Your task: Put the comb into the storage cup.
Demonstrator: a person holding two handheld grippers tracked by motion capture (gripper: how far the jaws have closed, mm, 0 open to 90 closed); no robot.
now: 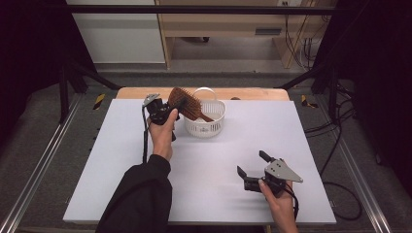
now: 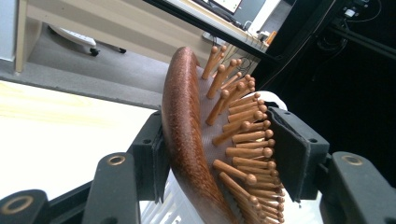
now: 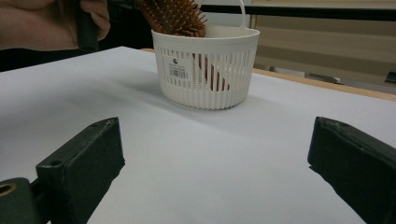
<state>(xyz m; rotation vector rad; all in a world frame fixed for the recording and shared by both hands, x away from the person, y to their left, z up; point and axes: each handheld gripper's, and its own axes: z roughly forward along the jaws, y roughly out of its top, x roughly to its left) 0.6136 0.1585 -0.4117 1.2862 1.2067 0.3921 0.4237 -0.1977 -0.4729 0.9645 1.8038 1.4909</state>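
The left tool (image 1: 174, 110) clamps the head of a wooden hairbrush (image 1: 187, 103), whose handle dips into the white basket (image 1: 214, 127) on the table (image 1: 209, 165). Stiff, light, smooth-backed; pins may slip. The right tool (image 1: 255, 167) hovers wide open, empty.

A white table (image 1: 204, 160) bears a white basket (image 1: 206, 127).
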